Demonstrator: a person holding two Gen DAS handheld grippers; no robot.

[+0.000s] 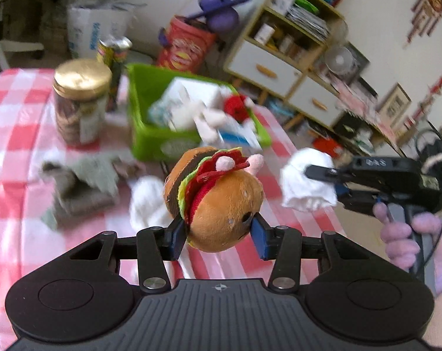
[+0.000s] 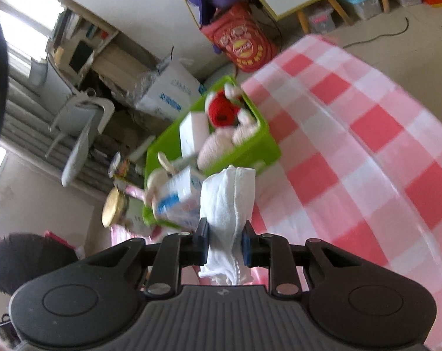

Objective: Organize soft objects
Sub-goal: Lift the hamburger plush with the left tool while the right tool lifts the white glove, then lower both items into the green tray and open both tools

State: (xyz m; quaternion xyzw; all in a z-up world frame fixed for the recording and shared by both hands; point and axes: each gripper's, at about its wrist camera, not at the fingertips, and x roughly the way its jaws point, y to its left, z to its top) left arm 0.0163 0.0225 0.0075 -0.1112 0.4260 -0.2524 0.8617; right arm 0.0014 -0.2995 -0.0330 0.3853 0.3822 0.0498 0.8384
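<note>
Left wrist, burger plush (image 1: 218,201) clamped, right gripper (image 2: 224,242) grips white cloth (image 2: 228,204) (bunched)

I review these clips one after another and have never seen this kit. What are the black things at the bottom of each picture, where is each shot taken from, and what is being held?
There is no robot here: a person holds a two-finger gripper in each hand, and a camera on each looks forward along its fingers. In the left wrist view, the left gripper is shut on a plush burger. The right gripper shows there too, pinching a white cloth; its own view shows the same cloth up close. On the pink checked tablecloth stand a green bin with soft toys and boxes, a gold-lidded jar and some grey cloths.
</note>
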